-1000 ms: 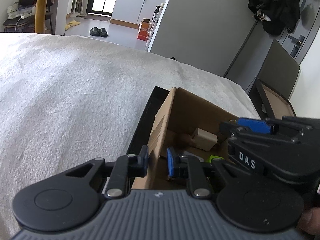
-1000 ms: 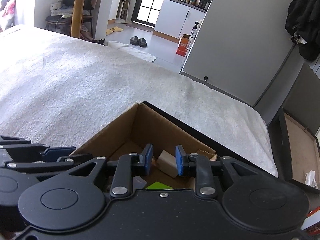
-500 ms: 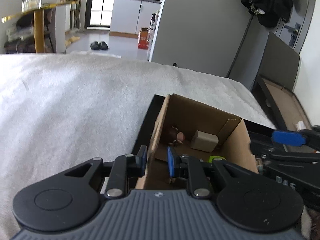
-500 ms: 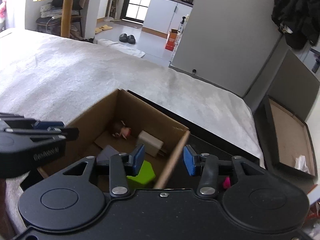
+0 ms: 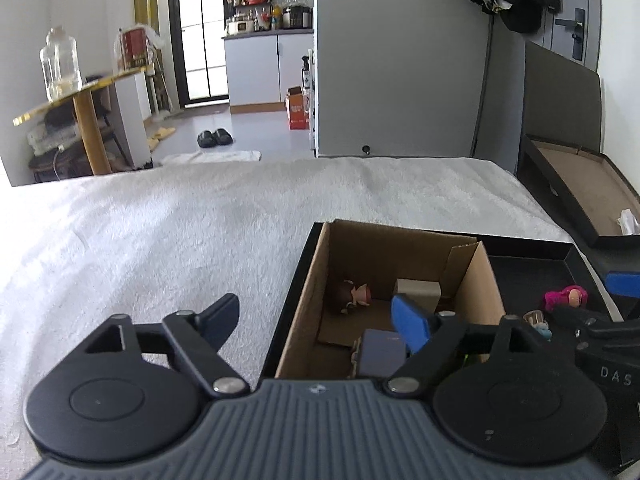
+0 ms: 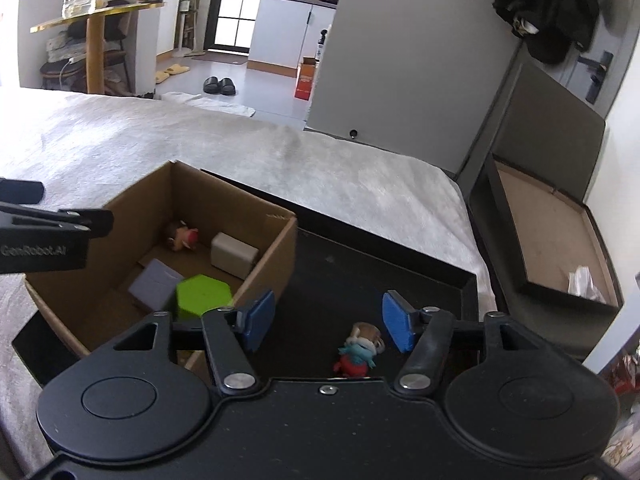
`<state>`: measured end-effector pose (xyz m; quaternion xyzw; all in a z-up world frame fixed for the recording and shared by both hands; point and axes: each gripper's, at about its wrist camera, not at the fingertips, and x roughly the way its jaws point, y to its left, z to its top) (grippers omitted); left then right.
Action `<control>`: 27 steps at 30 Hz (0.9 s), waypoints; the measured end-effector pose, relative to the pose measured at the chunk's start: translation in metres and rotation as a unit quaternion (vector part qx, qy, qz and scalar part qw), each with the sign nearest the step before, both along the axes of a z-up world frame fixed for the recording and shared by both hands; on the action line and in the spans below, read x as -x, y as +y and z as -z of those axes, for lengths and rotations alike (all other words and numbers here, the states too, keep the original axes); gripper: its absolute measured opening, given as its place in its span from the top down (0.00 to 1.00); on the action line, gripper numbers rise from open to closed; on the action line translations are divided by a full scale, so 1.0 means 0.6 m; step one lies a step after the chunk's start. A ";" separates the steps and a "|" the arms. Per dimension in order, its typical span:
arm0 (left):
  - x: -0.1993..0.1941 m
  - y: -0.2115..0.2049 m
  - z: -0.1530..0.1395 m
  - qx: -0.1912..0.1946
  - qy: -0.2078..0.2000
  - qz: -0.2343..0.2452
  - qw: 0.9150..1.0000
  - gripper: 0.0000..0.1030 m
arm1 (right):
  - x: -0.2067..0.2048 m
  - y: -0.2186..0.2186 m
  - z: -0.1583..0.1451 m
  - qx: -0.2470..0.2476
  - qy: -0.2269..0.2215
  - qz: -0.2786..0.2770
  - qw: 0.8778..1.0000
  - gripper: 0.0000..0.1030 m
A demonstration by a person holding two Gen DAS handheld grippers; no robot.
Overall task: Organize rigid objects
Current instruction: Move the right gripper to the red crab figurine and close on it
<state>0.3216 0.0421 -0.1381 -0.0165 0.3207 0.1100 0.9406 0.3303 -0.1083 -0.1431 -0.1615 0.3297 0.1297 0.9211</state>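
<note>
A cardboard box (image 6: 276, 248) sits in the left part of a black tray (image 6: 400, 276) on the white bed. It holds a green hexagonal block (image 6: 202, 294), a grey block (image 6: 154, 282), a beige block (image 6: 234, 254) and a small figurine (image 6: 182, 236). A figurine in red and teal (image 6: 360, 350) lies on the tray floor between my right gripper's (image 6: 328, 326) open jaws. A pink figurine (image 5: 566, 296) lies further right. My left gripper (image 5: 316, 316) is open and empty, straddling the box's left wall (image 5: 304, 300).
White bedspread (image 5: 180, 232) extends left and ahead. An open black box lid with a brown inside (image 6: 548, 240) stands to the right of the bed. A grey wall panel (image 6: 400, 60) and a gold side table (image 5: 80, 96) stand beyond.
Both grippers have opened wide. The left one let go of the box's left wall. The right one moved right, off the box wall to above the tray floor.
</note>
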 end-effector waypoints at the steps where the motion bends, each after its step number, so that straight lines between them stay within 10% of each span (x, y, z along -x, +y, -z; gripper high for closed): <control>1: 0.000 -0.005 0.000 -0.006 -0.002 0.000 1.000 0.18 | -0.001 -0.006 0.005 -0.003 0.002 0.002 1.000 0.41; 27: -0.070 -0.144 0.036 -0.155 0.043 0.073 0.984 0.16 | -0.059 -0.102 0.146 -0.138 0.054 0.054 0.988 0.42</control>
